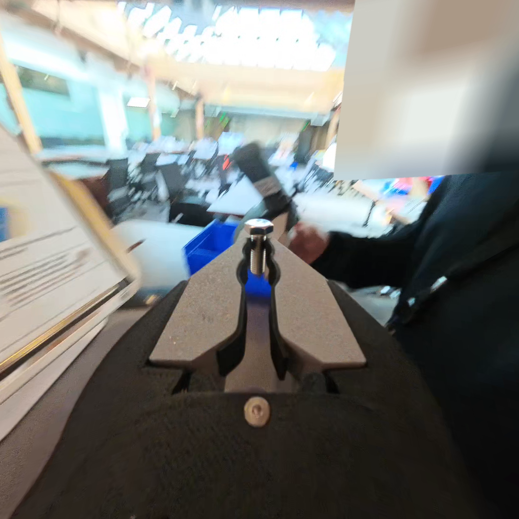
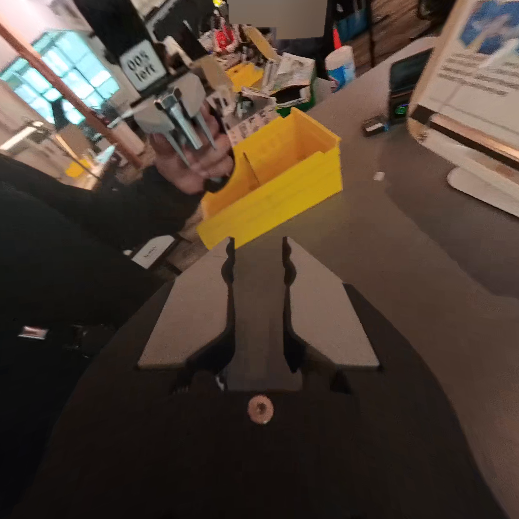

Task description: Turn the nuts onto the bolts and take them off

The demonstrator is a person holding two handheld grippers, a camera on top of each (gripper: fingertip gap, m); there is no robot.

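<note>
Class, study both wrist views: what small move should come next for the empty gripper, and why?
Probably take the right gripper off to fetch a nut. The left gripper already clamps the bolt by its threaded shank, head out, with no nut on it, while the right one is open and empty above the grey table. No nut shows; the yellow bin looks empty.

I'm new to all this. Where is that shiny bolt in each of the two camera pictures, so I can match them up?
Left wrist view: the bolt stands at centre, hex head up, clamped between the left gripper tips.
Right wrist view: the same bolt shows upper left, tilted, in that gripper, held up by a hand.
Shared landmark: the bolt itself; the coloured bins differ between views.
</note>
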